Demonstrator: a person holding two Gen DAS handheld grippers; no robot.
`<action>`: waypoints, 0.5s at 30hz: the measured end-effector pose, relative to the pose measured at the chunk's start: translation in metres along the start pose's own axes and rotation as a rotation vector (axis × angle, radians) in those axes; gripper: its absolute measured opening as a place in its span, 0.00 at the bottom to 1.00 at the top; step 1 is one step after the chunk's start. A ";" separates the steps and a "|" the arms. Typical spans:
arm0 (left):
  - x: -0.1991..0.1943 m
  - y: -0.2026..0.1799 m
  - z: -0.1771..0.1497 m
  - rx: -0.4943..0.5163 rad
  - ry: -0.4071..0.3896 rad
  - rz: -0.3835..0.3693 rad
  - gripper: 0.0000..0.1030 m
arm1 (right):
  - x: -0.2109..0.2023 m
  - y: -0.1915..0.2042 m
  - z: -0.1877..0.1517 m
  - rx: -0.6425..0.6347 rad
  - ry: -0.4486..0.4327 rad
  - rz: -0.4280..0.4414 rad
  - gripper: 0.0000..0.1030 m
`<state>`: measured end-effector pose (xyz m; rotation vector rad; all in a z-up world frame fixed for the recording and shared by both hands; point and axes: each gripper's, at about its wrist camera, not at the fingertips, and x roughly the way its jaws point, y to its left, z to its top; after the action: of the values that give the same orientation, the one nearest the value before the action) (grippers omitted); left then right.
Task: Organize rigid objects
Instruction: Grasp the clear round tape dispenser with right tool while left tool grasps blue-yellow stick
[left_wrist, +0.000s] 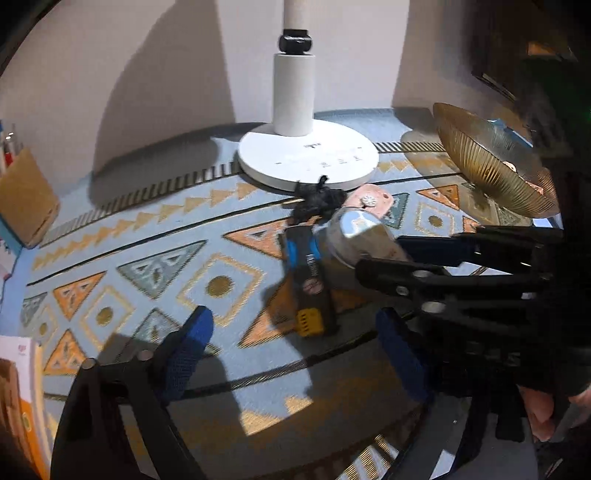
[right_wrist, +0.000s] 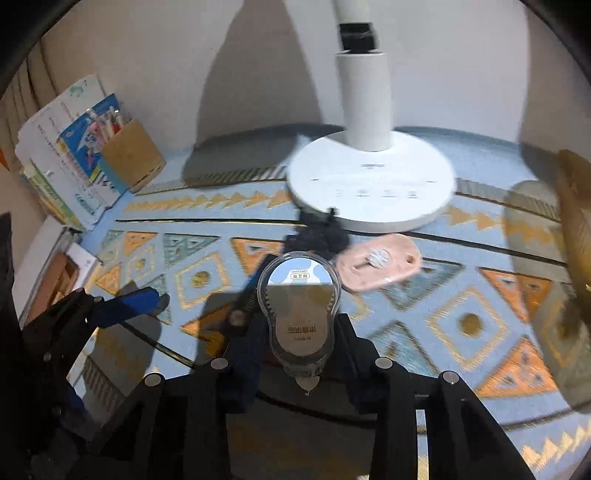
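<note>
My right gripper (right_wrist: 299, 354) pinches a clear plastic bulb-shaped case (right_wrist: 298, 306) with a blue-and-white label, held above the patterned blue tablecloth (right_wrist: 461, 325). My left gripper (left_wrist: 291, 343) is spread with nothing between its blue pads (left_wrist: 192, 343). Beyond lie a black-and-blue rectangular tool (left_wrist: 310, 284), a pink oval disc (right_wrist: 378, 262) and the white round lamp base (right_wrist: 371, 184).

Woven, matt cloth (right_wrist: 461, 258) with flat printed triangles under everything; smooth matt white plastic on the lamp base (right_wrist: 369, 184) at twelve o'clock. Clear glossy plastic on the floss case (right_wrist: 297, 295) at centre, ribbed gold-tinted glass on the dish (left_wrist: 491, 162) at two o'clock. Rough brown cardboard on the pen holder (right_wrist: 133, 155) at ten o'clock.
</note>
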<state>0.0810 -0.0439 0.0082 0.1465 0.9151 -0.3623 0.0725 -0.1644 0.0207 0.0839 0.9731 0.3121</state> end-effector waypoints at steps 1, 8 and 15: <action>0.004 -0.002 0.002 0.001 0.011 0.002 0.76 | -0.005 -0.007 -0.002 0.018 0.003 -0.003 0.35; 0.024 -0.013 0.019 -0.015 0.012 0.027 0.43 | -0.033 -0.039 -0.023 0.022 0.022 0.002 0.35; -0.001 -0.017 0.001 -0.074 -0.007 -0.019 0.19 | -0.059 -0.032 -0.047 -0.028 -0.009 0.038 0.35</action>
<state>0.0751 -0.0595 0.0098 0.0685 0.9220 -0.3456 0.0095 -0.2156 0.0350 0.0781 0.9590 0.3600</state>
